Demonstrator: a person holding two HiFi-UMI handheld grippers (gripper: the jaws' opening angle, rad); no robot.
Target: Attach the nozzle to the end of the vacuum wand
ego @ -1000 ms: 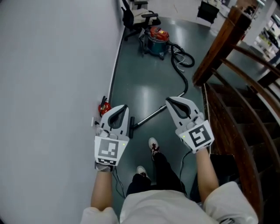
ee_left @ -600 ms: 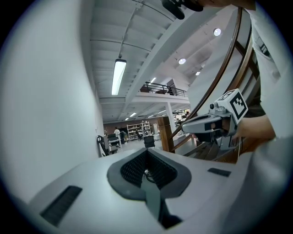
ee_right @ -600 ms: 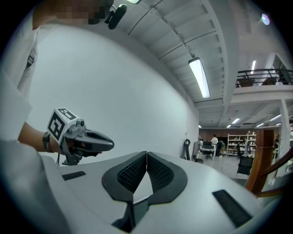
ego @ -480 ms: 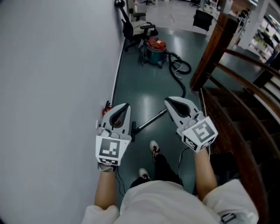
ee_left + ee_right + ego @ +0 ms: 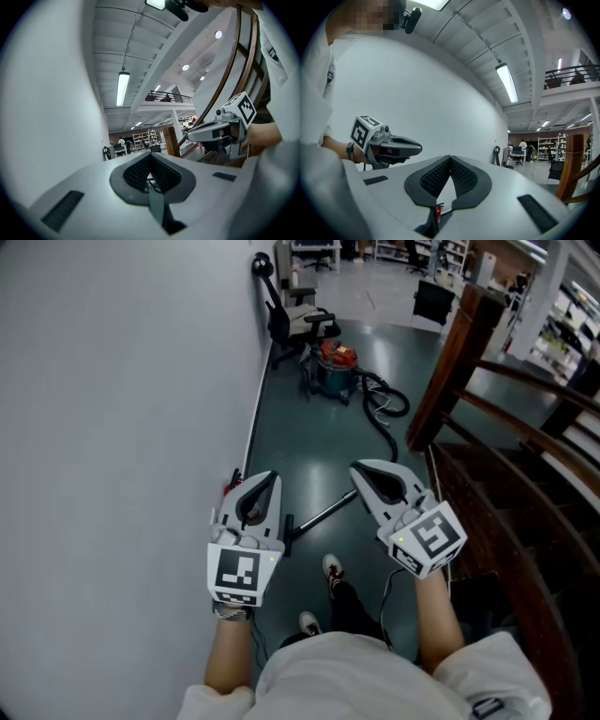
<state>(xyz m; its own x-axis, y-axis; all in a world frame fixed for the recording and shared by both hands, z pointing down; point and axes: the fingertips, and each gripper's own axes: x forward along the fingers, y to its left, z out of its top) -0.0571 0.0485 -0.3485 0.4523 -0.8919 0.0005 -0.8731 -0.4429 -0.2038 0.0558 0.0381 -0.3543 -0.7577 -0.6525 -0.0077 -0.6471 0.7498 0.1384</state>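
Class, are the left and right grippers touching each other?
Apart: the head view shows floor and the vacuum wand between left gripper and right gripper.

L tool (image 5: pixel 268 477) & R tool (image 5: pixel 358 469) white, vacuum (image 5: pixel 332 364) red-topped, floor (image 5: pixel 309 442) dk teal.

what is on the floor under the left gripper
A red fire extinguisher by the wall, mostly covered by the left gripper; the vacuum wand end is partly hidden.

Under me, the glossy dark floor (image 5: pixel 300 442) carries a metal wand (image 5: pixel 323 514) lying slantwise. Its hose (image 5: pixel 382 423) curls to the red-topped vacuum canister (image 5: pixel 334 367) (an office chair (image 5: pixel 298 322) stands just beside it). My shoes (image 5: pixel 331 568) stand nearest.
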